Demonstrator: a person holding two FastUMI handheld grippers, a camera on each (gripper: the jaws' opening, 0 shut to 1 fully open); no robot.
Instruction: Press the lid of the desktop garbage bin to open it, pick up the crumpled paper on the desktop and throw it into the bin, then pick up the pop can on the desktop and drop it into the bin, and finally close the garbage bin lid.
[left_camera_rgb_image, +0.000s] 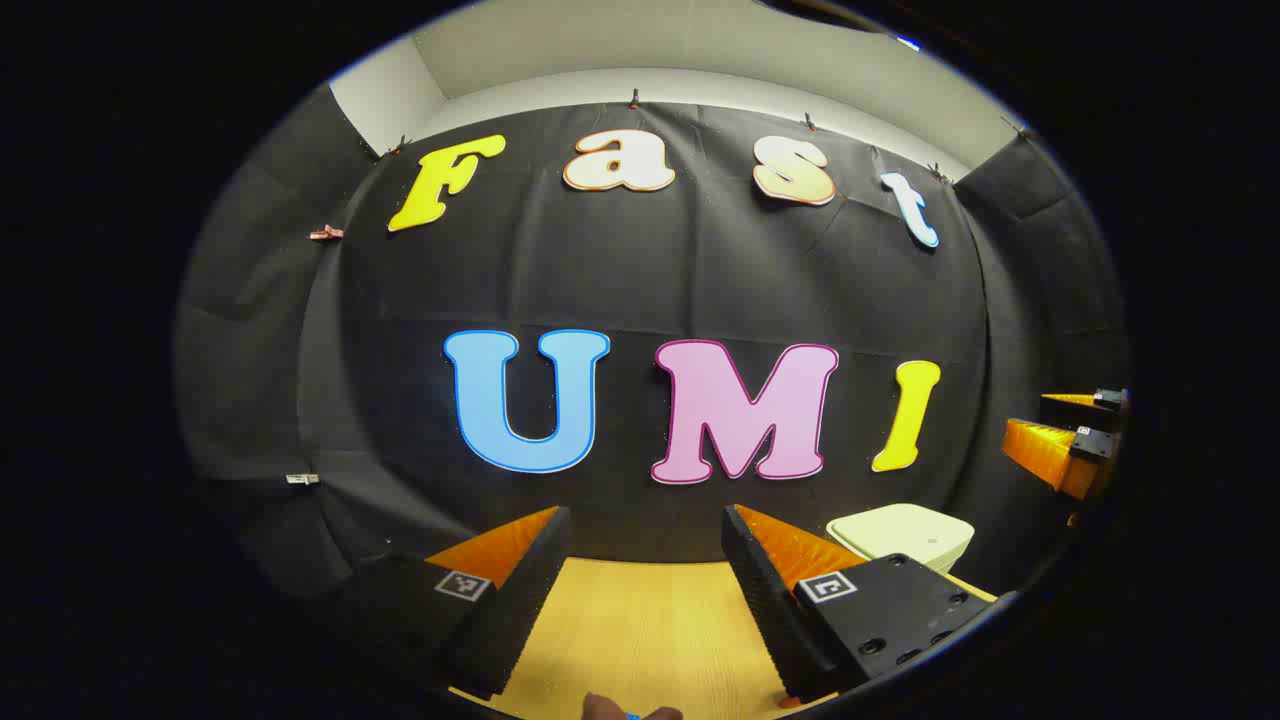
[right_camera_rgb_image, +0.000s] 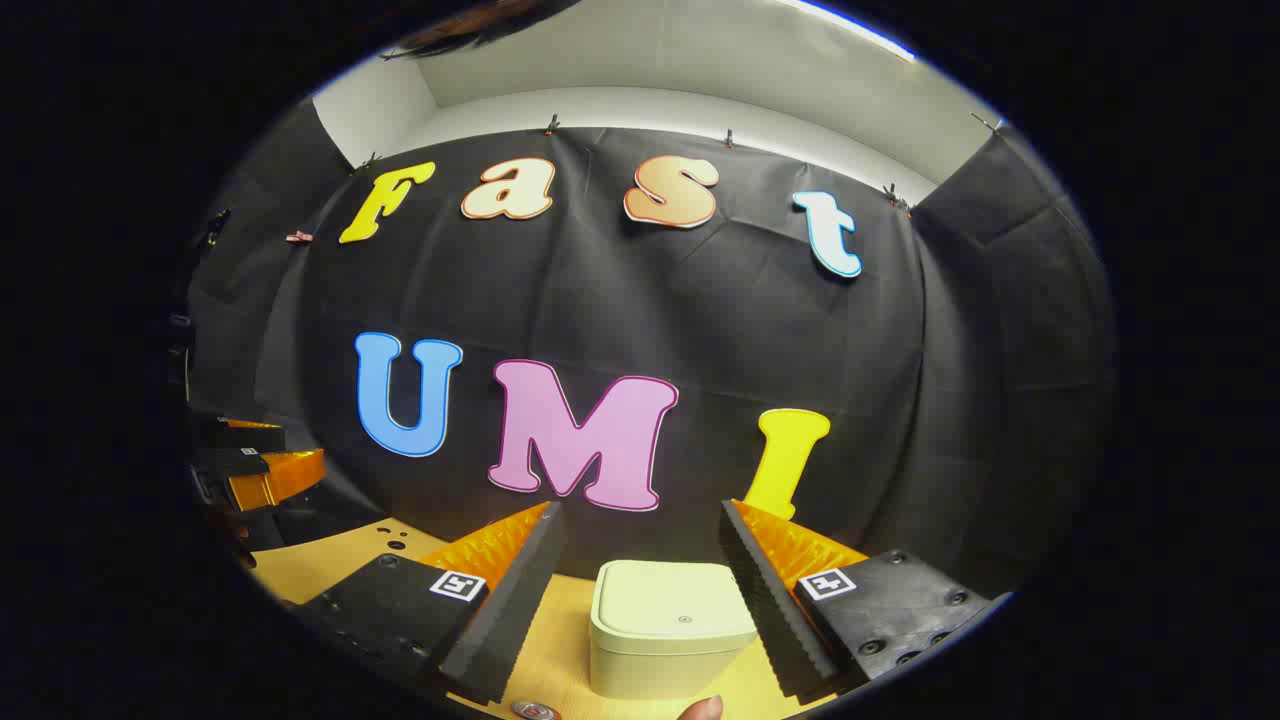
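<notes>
Both grippers are hovering level above the wooden desktop (left_camera_rgb_image: 640, 620), pointing toward the booth wall. The right gripper (right_camera_rgb_image: 640, 590) is holding its fingers spread, empty, framing the closed garbage bin (right_camera_rgb_image: 668, 625) beyond the tips. The left gripper (left_camera_rgb_image: 645, 580) is likewise released; the bin is sitting ahead to its right.

Black cloth wall (left_camera_rgb_image: 640, 280) behind a wooden desktop (left_camera_rgb_image: 640, 620), white ceiling (right_camera_rgb_image: 680, 60) above.
</notes>
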